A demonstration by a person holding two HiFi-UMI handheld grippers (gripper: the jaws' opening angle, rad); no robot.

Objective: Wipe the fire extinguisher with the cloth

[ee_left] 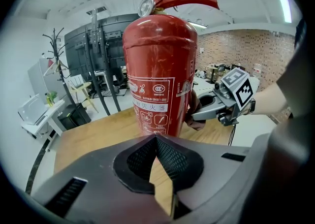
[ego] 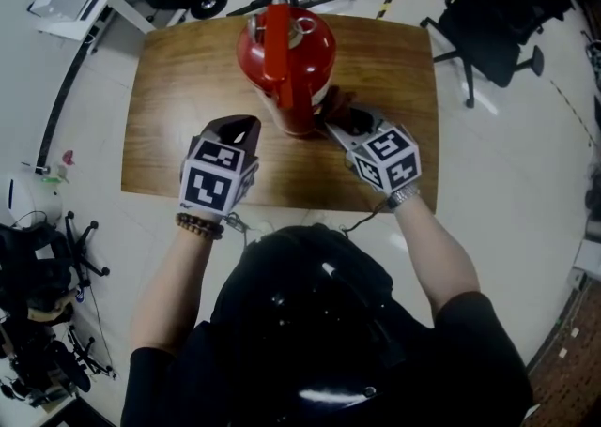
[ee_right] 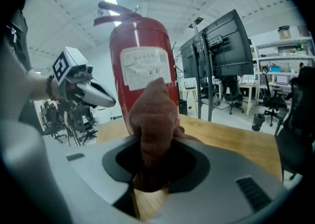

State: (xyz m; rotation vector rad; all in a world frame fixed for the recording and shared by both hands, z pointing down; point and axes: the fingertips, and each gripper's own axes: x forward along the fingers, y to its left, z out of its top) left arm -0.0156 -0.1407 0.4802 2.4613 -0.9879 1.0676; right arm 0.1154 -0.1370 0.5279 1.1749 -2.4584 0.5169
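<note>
The right gripper (ee_right: 152, 144) is clenched on a brown cloth (ee_right: 155, 119). The cloth is bunched up between its jaws and sticks out past the tips. The red fire extinguisher (ee_right: 142, 65) stands upright on the wooden surface (ego: 169, 134) straight ahead of this gripper. From the left gripper view, the cloth's front end looks to be against the lower flank of the cylinder.

The left gripper (ee_left: 156, 142) is clenched on nothing, with its pads meeting. It sits close in front of the cylinder's other side without touching it.

The step in hand seems to be a stroke along the lower body. To do it well:
- Keep the grip firm, so the bunched cloth does not get dragged out by friction.
- Press inward only lightly. The extinguisher is tall and stands free, so a hard sideways push could slide or rock it.
- Rest the closed left gripper against the side opposite the cloth to counter that push.
- Make long overlapping passes that follow the curve, and lead with the cloth so the gripper tips stay off the paint and the printed label.
</note>
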